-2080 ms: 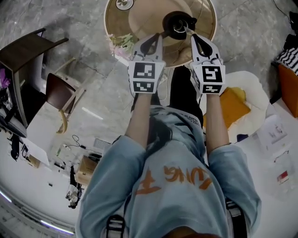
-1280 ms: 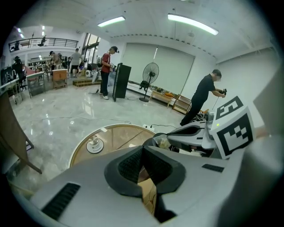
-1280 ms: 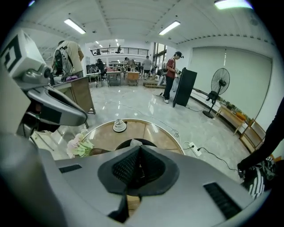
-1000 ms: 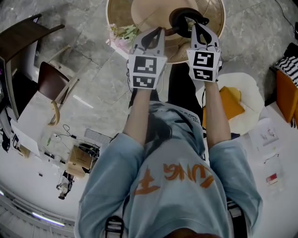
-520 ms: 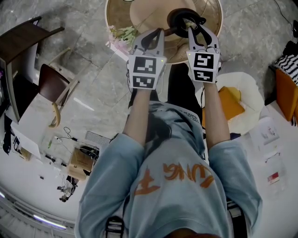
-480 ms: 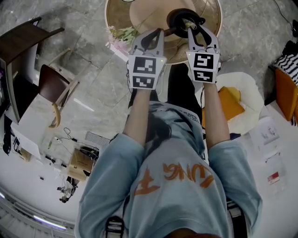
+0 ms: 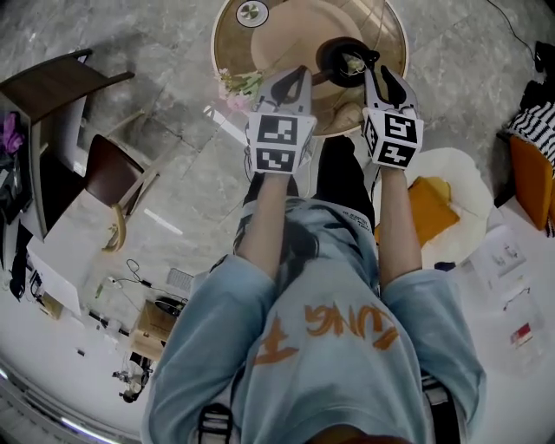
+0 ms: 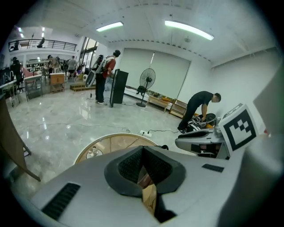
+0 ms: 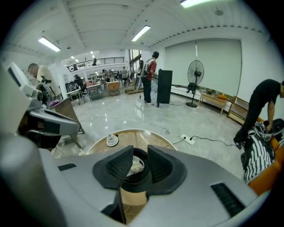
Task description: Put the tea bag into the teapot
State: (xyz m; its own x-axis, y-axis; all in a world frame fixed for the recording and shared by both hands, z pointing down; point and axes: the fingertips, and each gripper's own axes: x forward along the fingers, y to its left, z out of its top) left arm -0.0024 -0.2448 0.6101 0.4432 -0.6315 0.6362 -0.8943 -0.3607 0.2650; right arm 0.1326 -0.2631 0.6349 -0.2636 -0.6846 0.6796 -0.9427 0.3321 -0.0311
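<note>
A black teapot (image 7: pixel 341 59) stands on the round wooden table (image 7: pixel 286 26) with its lid off. A pale tea bag (image 7: pixel 353 62) lies inside its mouth. In the head view my right gripper (image 7: pixel 375 69) hovers at the pot's near right rim. The right gripper view shows that gripper (image 9: pixel 139 165) open, with the tea bag (image 9: pixel 134 167) and the pot's dark rim (image 9: pixel 133 182) visible through the gap. My left gripper (image 7: pixel 300 73) is left of the pot, over the table's near edge. In its own view the left gripper (image 8: pixel 143 150) is shut with nothing in it.
A small round white and green object (image 7: pixel 252 12) sits at the table's far left. Pale flowers (image 7: pixel 239 84) lie at the table's left edge. Left on the floor are a chair (image 7: pixel 111 170) and a dark side table (image 7: pixel 54 85); a white cushion (image 7: pixel 464 186) lies right.
The right gripper's tips have drawn back from over the pot's mouth toward its near right rim. The tea bag now lies in the pot. The head view has shifted slightly.
</note>
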